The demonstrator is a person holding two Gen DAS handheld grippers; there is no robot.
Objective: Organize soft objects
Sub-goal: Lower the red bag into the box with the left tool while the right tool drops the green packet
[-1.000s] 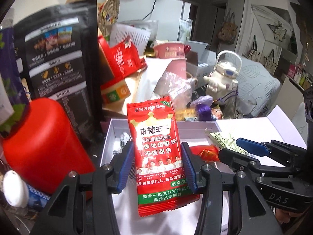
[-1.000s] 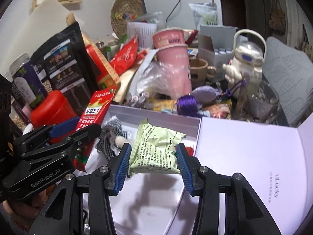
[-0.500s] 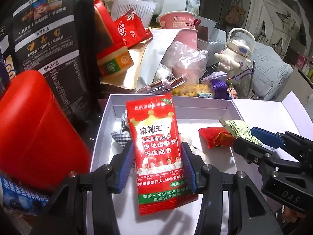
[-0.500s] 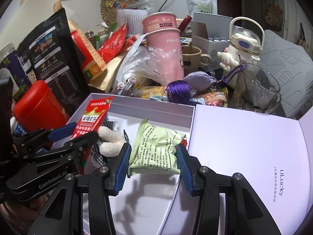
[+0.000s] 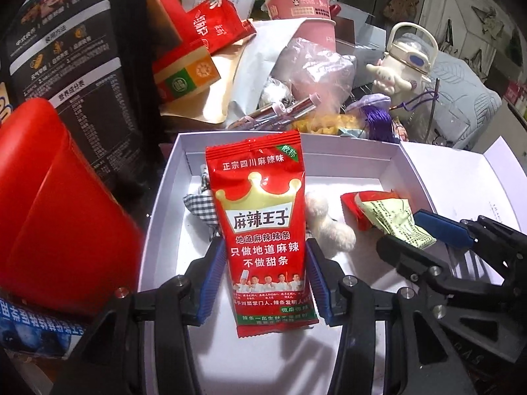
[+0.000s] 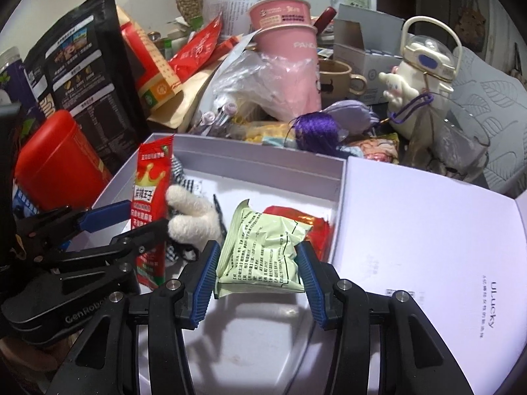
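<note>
My left gripper [image 5: 265,276] is shut on a red snack packet [image 5: 263,230] and holds it over the left part of an open white box [image 5: 164,197]. My right gripper [image 6: 258,273] is shut on a pale green snack packet [image 6: 263,247] over the box's right part [image 6: 263,171]. In the box lie a white plush toy with checked cloth [image 6: 191,217] and a small red packet [image 6: 313,227]. The left gripper [image 6: 108,227] with its red packet [image 6: 148,197] shows in the right wrist view. The right gripper [image 5: 428,233] with the green packet [image 5: 392,217] shows in the left wrist view.
The box's open lid [image 6: 428,230] lies to the right. A red canister [image 5: 49,197] and a black pouch [image 5: 66,49] stand left. Behind the box are pink cups [image 6: 286,33], a plastic bag [image 6: 263,79], purple yarn [image 6: 316,131], a white character bottle [image 6: 421,65] and a glass [image 6: 461,144].
Both grippers have moved forward and down over the box with their packets still held. The box and its contents look nearer and larger.
</note>
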